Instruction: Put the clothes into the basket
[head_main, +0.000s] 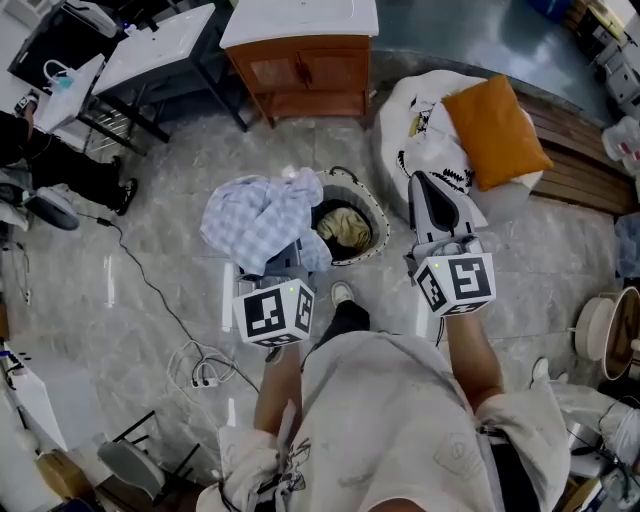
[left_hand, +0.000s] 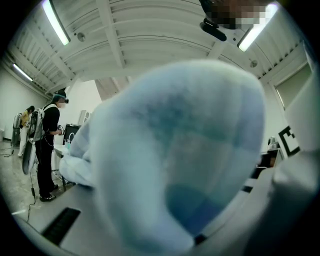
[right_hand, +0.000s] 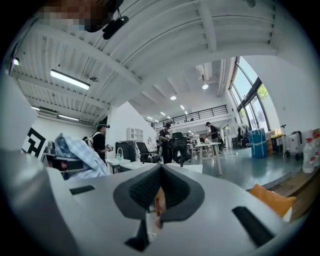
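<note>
Two grippers are in view, one in each of the person's hands. The left gripper (head_main: 283, 268) carries a pale blue checked shirt (head_main: 258, 220). The fabric is bunched over its jaws, so their gap does not show in either the head view or the left gripper view, where the blurred cloth (left_hand: 180, 160) fills most of the frame. The shirt is clear of the floor (head_main: 150, 200) and supported only at this gripper. In the right gripper view it appears as a bundle (right_hand: 80, 152) draped on the left gripper.

The right gripper (head_main: 422, 182) is level with the left one and points forward. Its jaws are closed, dark pads (right_hand: 145, 187) pressed together, and they hold nothing.

The basket (head_main: 378, 212), round and light-rimmed, stands on the floor ahead of the person's shoe (head_main: 341, 293), between the two grippers. A tan garment (head_main: 345, 228) lies inside it. In the head view the shirt overlaps the basket's left rim, with most of its bulk to the left of the opening.

A white beanbag (head_main: 420, 120) with an orange cushion (head_main: 495, 130) on top sits just beyond the right gripper. A wooden cabinet (head_main: 300, 65) stands farther back. Loose cables (head_main: 200, 370) lie on the floor to the person's left.
</note>
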